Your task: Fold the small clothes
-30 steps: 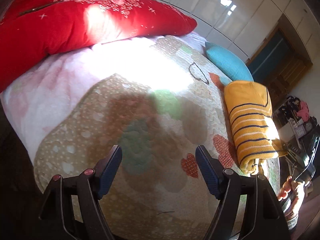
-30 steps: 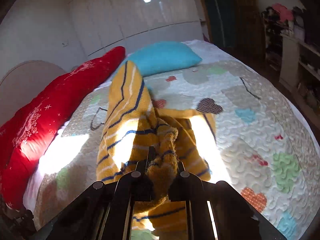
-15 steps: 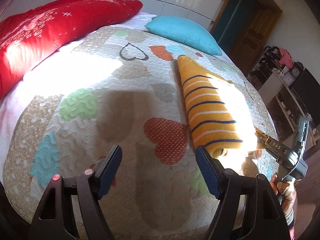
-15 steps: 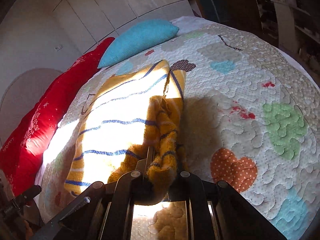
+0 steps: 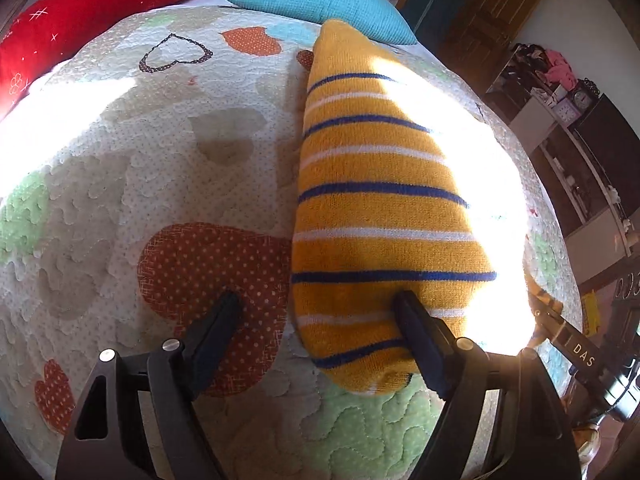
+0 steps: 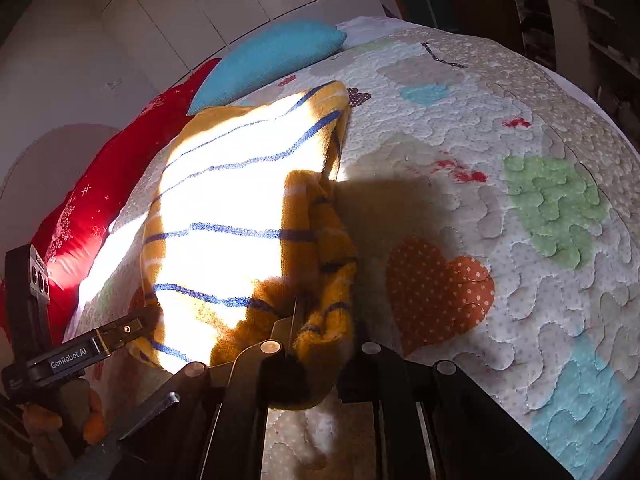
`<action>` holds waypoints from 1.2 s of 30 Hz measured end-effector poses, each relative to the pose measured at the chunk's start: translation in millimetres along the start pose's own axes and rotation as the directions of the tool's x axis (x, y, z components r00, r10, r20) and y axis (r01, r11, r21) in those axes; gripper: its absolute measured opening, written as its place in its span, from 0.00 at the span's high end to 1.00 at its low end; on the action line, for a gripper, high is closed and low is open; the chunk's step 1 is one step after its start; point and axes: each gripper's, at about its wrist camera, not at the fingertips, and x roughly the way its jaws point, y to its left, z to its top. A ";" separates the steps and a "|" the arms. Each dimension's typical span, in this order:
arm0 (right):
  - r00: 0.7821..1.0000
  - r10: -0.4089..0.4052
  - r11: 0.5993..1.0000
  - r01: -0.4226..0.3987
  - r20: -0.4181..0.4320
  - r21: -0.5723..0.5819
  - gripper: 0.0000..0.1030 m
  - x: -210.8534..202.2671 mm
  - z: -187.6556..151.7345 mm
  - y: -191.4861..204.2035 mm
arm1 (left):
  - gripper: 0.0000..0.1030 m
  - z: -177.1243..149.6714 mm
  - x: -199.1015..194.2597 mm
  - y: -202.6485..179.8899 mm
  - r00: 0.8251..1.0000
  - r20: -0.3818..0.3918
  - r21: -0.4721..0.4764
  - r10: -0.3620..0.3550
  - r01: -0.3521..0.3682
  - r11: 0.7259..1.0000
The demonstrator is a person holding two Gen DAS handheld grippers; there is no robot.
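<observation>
1. Yellow knit with blue and white stripes: the small sweater (image 5: 384, 200) lies lengthwise on the heart-patterned quilt (image 5: 160, 152), stretching away from both your tools toward the blue pillow (image 5: 316, 0), with the red pillow (image 5: 100, 8) further to the left
2. Your left gripper (image 5: 316, 316) has swung across the bed; a second ago only bare quilt lay ahead of it, and now the sweater's near end sits right in front, with the right-hand finger (image 5: 420, 340) lying over its rounded edge and the other finger over a red heart patch
3. Its jaws are opening wider and clamp nothing yet; only part of the sweater's width lies between them
4. Your right gripper (image 6: 316, 344) has come down with its load; the cloth hung raised before it earlier, and now the body is laid flat ahead of it
5. Its jaws are only just beginning to part, and a bunched fold of the knit is still pinched between them
6. My reading: the lengthwise fold is laid and the right tool is about to let go, so you are set up for the next fold, probably taking the near end toward the blue pillow
7. Watch that the bunched fold does not drag the layer askew as it is released
</observation>
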 end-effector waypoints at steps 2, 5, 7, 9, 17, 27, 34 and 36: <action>0.998 0.059 0.998 -0.059 0.018 0.005 0.84 -11.4 7.8 -1.3 | 0.23 4.1 -16.2 2.1 1.000 0.015 0.001 -0.021 0.021 1.000; 0.991 0.077 0.997 -0.076 0.108 -0.007 0.76 -36.3 27.5 1.4 | 0.23 12.8 -39.4 2.3 0.997 0.080 0.020 -0.018 0.017 1.000; 0.985 0.069 0.998 -0.068 0.157 -0.014 0.76 -44.2 46.7 4.6 | 0.23 21.9 -44.5 0.0 0.993 0.116 0.040 0.011 -0.016 0.999; 0.982 0.071 0.997 -0.070 0.175 -0.013 0.76 -41.4 68.2 8.7 | 0.23 29.4 -40.1 -4.3 0.991 0.128 0.054 0.038 -0.045 0.998; 0.999 0.017 0.994 -0.022 -0.052 -0.111 0.74 67.3 101.9 22.8 | 0.22 21.3 19.2 -9.1 0.997 0.028 0.071 0.066 -0.068 0.995; 0.994 0.107 0.994 -0.107 0.010 0.013 0.25 38.3 101.3 -20.1 | 0.12 60.0 6.8 45.5 0.987 0.090 -0.092 -0.130 0.138 0.986; 0.930 0.358 0.922 -0.338 -0.084 0.187 0.47 89.5 97.6 -26.8 | 0.13 75.3 47.8 22.8 0.954 -0.018 -0.067 -0.301 0.299 0.952; 0.899 0.430 0.879 -0.398 -0.079 0.262 0.55 92.2 102.2 -26.2 | 0.39 81.8 38.2 12.7 0.950 -0.038 -0.044 -0.310 0.309 0.950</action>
